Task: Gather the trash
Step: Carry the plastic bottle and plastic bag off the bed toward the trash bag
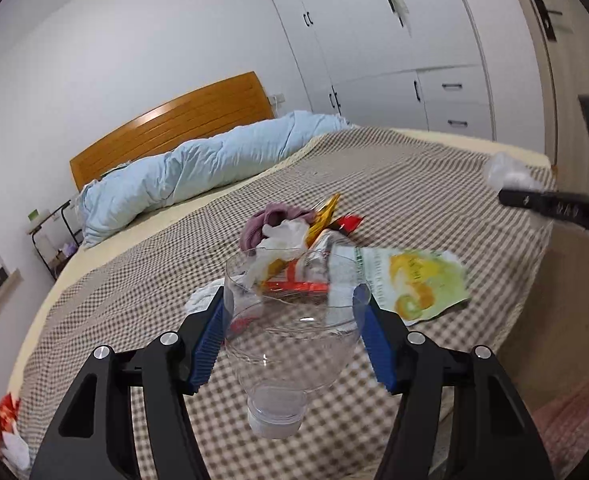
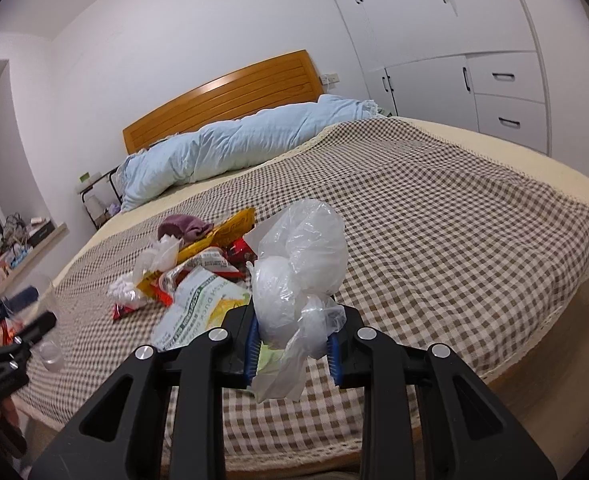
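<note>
1. left wrist view: left gripper (image 1: 294,320) clamps a clear bottle (image 1: 290,332), cap toward the camera, blue pads (image 1: 210,336) pressed on both sides, held above the checked bedspread (image 1: 394,184). wrapper pile (image 1: 318,248) lies just beyond.
2. right wrist view: right gripper (image 2: 293,344) nearly closed, pinching a plastic bag (image 2: 298,272) that sticks up between the pads. wrappers (image 2: 198,280) lie on the bedspread (image 2: 454,240) to its left.

**What the views cut off or blur**

The right gripper (image 1: 506,196) reaches into the left wrist view from its right edge, blurred, its load only a pale smear. The left gripper (image 2: 34,328) is cropped by the right wrist view's left edge. Print on the green-and-white wrapper (image 1: 414,280) is unreadable; the clear plastic bottle (image 1: 290,320) hides its near end
</note>
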Tool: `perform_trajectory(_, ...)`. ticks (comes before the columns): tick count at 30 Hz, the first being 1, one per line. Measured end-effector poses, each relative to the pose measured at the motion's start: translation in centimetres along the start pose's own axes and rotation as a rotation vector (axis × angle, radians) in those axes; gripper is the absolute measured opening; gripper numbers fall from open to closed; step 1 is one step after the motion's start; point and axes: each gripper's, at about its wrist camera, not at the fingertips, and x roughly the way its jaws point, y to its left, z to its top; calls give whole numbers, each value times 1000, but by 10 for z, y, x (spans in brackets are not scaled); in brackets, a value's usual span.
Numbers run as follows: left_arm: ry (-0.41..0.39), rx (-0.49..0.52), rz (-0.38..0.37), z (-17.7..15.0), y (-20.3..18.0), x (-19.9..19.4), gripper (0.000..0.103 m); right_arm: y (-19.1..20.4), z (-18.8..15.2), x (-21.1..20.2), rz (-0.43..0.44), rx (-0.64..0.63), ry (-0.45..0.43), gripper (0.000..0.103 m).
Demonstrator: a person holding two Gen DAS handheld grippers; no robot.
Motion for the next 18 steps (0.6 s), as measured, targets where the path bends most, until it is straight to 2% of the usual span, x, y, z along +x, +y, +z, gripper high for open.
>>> perform_trajectory(8,-45,-70,-96,-11,-21,-35,60,2,-14,-17,29,-72,18,27)
perform_trajectory(14,-63,-130,-173,-35,-38,-57,60,8,-26,-33,89,-122,47,27)
perform_trajectory(18,-53,-164,-217,-54,-44,-62,60,17,-40,-43,99,-184,72,27)
